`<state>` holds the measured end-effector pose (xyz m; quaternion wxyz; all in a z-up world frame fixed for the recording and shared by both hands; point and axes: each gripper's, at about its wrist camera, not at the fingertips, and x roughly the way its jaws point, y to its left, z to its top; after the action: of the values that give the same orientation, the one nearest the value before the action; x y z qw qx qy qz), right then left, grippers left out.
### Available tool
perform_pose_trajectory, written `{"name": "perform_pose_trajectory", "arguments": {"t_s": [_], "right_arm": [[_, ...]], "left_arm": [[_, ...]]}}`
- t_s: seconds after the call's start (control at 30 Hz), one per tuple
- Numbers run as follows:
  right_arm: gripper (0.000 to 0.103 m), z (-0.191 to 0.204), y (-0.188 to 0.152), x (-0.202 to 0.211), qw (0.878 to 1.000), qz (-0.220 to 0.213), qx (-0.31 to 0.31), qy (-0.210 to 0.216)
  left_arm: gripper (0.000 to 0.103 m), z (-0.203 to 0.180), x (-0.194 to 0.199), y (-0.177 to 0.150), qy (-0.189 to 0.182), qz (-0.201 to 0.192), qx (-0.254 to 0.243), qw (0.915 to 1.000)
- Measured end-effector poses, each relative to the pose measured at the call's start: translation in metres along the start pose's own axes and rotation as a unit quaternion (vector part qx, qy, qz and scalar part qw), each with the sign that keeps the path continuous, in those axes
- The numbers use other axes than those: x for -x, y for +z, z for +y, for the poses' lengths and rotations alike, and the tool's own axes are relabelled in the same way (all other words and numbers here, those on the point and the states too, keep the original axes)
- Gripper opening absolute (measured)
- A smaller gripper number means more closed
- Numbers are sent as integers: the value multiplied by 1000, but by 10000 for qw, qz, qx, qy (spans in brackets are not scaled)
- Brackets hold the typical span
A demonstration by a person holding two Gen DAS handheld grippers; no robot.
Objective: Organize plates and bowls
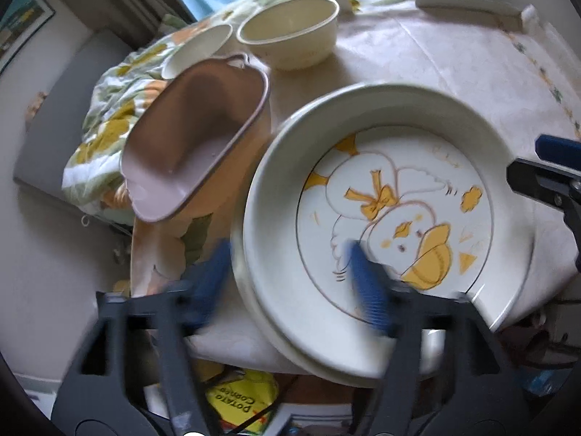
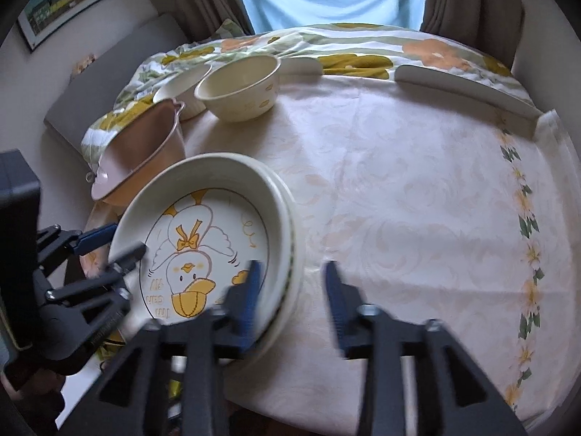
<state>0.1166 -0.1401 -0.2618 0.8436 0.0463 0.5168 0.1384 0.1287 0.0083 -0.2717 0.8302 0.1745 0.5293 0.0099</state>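
Note:
A white plate with a yellow duck drawing (image 1: 399,181) (image 2: 203,218) lies on top of a stack of plates (image 2: 290,272) at the table's near left edge. My left gripper (image 1: 287,283) (image 2: 116,247) is open and straddles the plate's near rim, one finger outside and one over the plate's floor. My right gripper (image 2: 292,301) (image 1: 533,163) is open astride the opposite rim, its outer finger over the tablecloth. Behind the stack stand a tilted pink bowl (image 1: 192,127) (image 2: 145,138), a cream bowl (image 1: 290,32) (image 2: 239,87) and a small white bowl (image 1: 196,51) (image 2: 181,87).
A pale patterned tablecloth (image 2: 399,200) covers the table, with a floral cloth (image 2: 345,51) bunched along the far and left edges. A white bar (image 2: 464,87) lies at the far right. A grey cushion (image 2: 109,80) sits to the left. A yellow packet (image 1: 239,399) lies below the table edge.

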Motion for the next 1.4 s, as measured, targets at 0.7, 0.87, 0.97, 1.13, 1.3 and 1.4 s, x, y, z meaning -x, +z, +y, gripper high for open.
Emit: {"name": "perform_pose_trajectory", "arguments": {"t_s": [0.7,0.87,0.97,1.13,1.3,1.4], "right_arm": [[101,100,148,-43,9743,707,1596,1427],[100,121,154,-99,9695,1295,1533,1408],[85,129,158,-126,9656,1514,1556,1433],[53,134,157,-154,9616,1738,1614,1380],[14,134,156,-166,9598,1842,1582,1409],[14,132,154,-163,9605,1802,1614,1376]], "left_arm": [[99,190,-8,-8,-1362,19,3783,9156],[70,196,-55,-2,-1629,363,3853,9076],[62,201,-75,2,-1697,478,3868,9051],[39,204,-95,11,-1795,603,3756,9072],[24,203,-105,19,-1865,633,3598,9120],[24,201,-102,21,-1815,617,3495,9171]]}}
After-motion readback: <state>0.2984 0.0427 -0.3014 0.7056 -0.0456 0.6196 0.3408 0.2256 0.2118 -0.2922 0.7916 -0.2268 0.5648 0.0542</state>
